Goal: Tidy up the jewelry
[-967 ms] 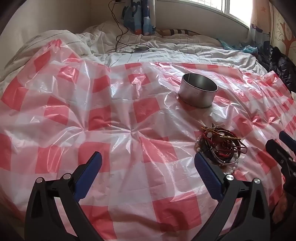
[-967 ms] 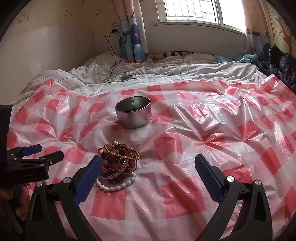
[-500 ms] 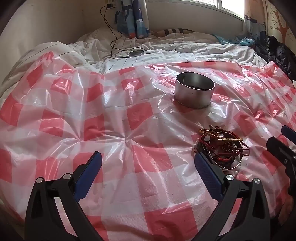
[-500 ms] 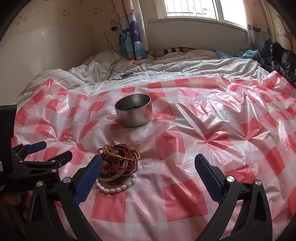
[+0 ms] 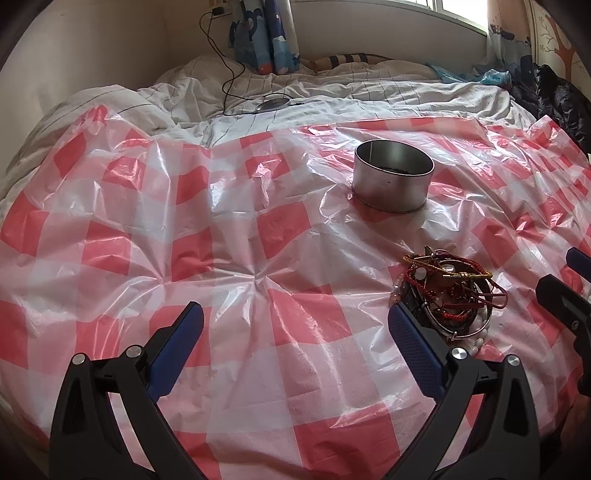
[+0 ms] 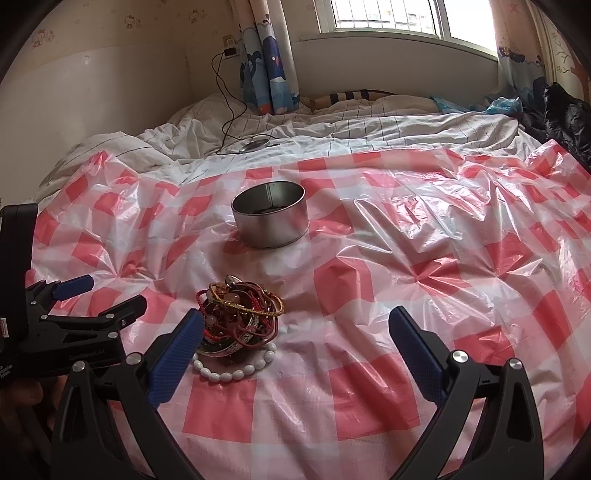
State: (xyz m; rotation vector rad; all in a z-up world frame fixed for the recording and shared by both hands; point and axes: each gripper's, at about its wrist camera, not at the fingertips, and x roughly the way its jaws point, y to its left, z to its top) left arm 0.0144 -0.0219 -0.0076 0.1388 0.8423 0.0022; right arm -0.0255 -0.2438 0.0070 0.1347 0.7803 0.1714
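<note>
Left to right, as my two wrist cameras show it:

1. Wall (image 6: 92, 92): cream, far left, with a charger (image 6: 229, 51) plugged in and its cable (image 6: 225, 110) trailing down onto the bedding
2. Bedding (image 6: 332, 129): white with thin dark lines, rumpled, behind the sheet
3. Sheet (image 5: 258, 258): thin plastic, red and white checks, creased, spread over the bed; everything below rests on it
4. My left gripper (image 5: 295, 332): jaws wide apart, holding nothing, hovering low over the sheet; its right finger (image 5: 413, 347) sits just beside the jewelry in the left view. In the right view it shows from the side (image 6: 96, 299), also spread
5. Jewelry (image 6: 240, 314): one tangled heap of red cords, gold-toned bangles, a metal bangle and beads, with a white bead bracelet (image 6: 236, 369) lying around its near side; it lies between my two grippers, in front of the tin and apart from it
6. Tin (image 6: 269, 218): round, bare metal, lidless, upright, with something dark on its bottom that I cannot make out
7. My right gripper (image 6: 295, 332): jaws wide apart, holding nothing; its left finger (image 6: 177, 350) overlaps the heap's left edge, contact unclear
8. Curtain (image 6: 266, 66): blue cartoon print, beside the window (image 6: 388, 18)
9. Dark jacket (image 6: 565, 122): far right on the bed
</note>
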